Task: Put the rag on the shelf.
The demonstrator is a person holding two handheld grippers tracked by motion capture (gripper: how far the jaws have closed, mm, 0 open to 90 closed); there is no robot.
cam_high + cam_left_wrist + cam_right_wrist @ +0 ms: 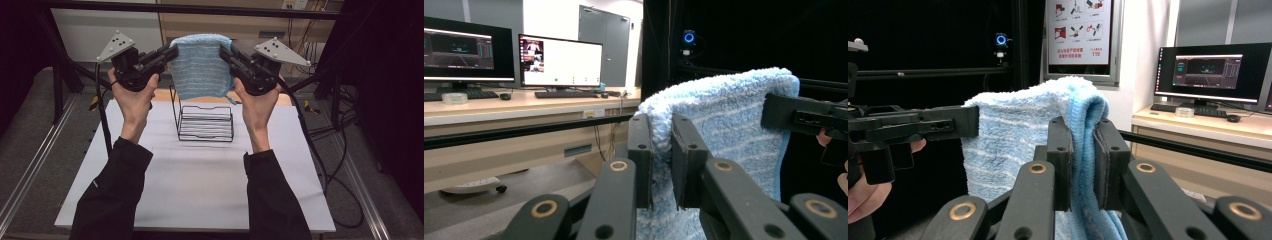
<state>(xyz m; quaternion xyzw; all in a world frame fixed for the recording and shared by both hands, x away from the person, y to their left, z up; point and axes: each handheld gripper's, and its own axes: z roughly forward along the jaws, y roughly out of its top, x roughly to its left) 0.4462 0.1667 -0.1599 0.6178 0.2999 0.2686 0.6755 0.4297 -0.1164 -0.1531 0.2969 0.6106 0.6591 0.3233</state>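
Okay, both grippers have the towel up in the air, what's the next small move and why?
Probably lower both grippers together toward the wire rack. The left gripper and right gripper pinch the blue towel at its top corners, and it hangs above the rack.

The towel point(202, 65) is light blue with thin white stripes. The wire rack point(206, 122) is black. The table point(200, 190) is white.

A black wire rack point(205, 117) stood at the far middle of the white table point(195, 190), directly beneath the hanging blue towel point(202, 65). The near half of the table lay bare, open between the two forearms. A black frame bar point(200, 9) crossed overhead behind the towel, and cables point(330, 165) trailed off the table's right edge.
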